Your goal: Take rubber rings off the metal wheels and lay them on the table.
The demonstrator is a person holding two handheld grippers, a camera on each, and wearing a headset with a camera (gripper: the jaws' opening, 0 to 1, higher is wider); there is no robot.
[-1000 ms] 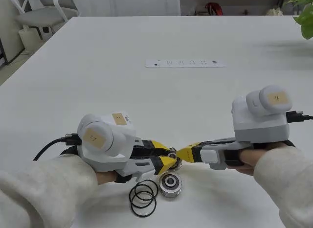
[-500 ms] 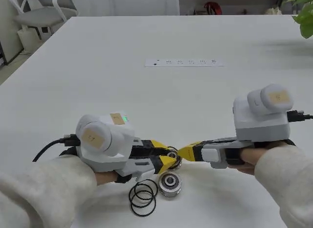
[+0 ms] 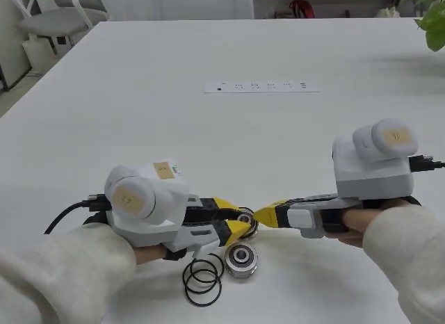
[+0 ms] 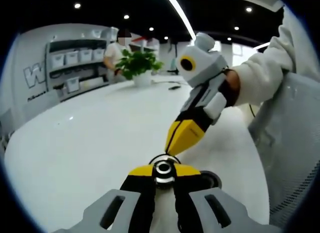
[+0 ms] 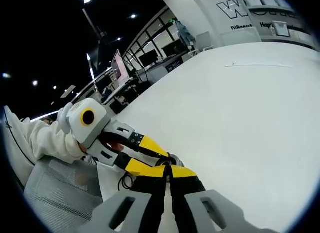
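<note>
My left gripper (image 3: 238,224) is shut on a small metal wheel (image 3: 247,220), held just above the white table (image 3: 208,143). In the left gripper view the wheel (image 4: 164,167) sits between my yellow-tipped jaws (image 4: 164,175). My right gripper (image 3: 259,216) comes in from the right, its closed tips pinching the rubber ring at the wheel's rim (image 5: 173,158). A second metal wheel (image 3: 241,259) lies flat on the table just below the held one. Beside it, to the left, lie three loose black rubber rings (image 3: 203,280), overlapping.
A white power strip (image 3: 262,87) lies across the middle of the table. A grey chair (image 3: 59,18) stands off the far left corner, and a green plant (image 3: 432,21) is at the far right. A black cable (image 3: 66,216) trails from the left gripper.
</note>
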